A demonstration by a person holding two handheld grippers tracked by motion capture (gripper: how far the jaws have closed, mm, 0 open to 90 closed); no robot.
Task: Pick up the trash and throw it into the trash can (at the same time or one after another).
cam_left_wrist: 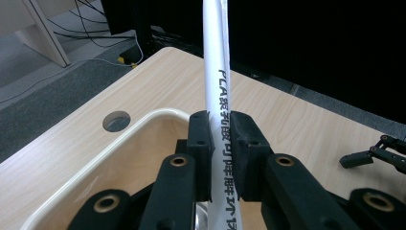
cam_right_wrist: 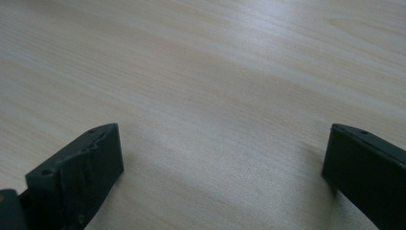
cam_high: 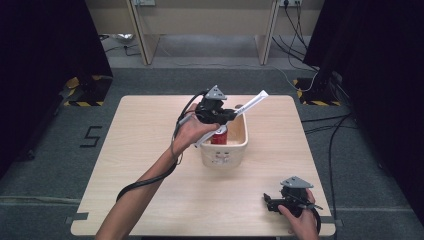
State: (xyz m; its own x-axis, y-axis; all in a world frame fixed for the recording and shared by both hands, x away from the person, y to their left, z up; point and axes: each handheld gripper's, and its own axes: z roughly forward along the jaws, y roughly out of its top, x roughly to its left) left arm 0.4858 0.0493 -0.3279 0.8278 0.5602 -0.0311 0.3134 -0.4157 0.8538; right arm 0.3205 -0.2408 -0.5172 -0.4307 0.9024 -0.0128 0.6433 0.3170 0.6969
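Left gripper (cam_high: 226, 116): above the bin's near-left part, jaws clamped on the white sleeve; in left gripper view (cam_left_wrist: 223, 143) both pads press its sides.
White sleeve (cam_high: 252, 103): long, thin, flat paper-like wrapper w/ black print; tilted, upper end up-right past the bin's far rim, lower end down-left by the left hand. In left gripper view (cam_left_wrist: 216, 72) it runs from betw. the jaws up out of the top.
Bin (cam_high: 241, 145): cream plastic tub, mid-bench, right of centre; pale rim seen under the jaws in left gripper view (cam_left_wrist: 119, 143).
Red can (cam_high: 219, 136): inside bin, upright, near-left corner, partly hidden by the gripper.
Right gripper (cam_high: 270, 202): low at near-right bench edge, well apart from the bin; jaws wide, nothing betw. them, bare wood under them in right gripper view (cam_right_wrist: 222, 158).
Bench (cam_high: 150, 150): light wood; round hole (cam_left_wrist: 116, 120) in the top, just beyond the bin's rim.
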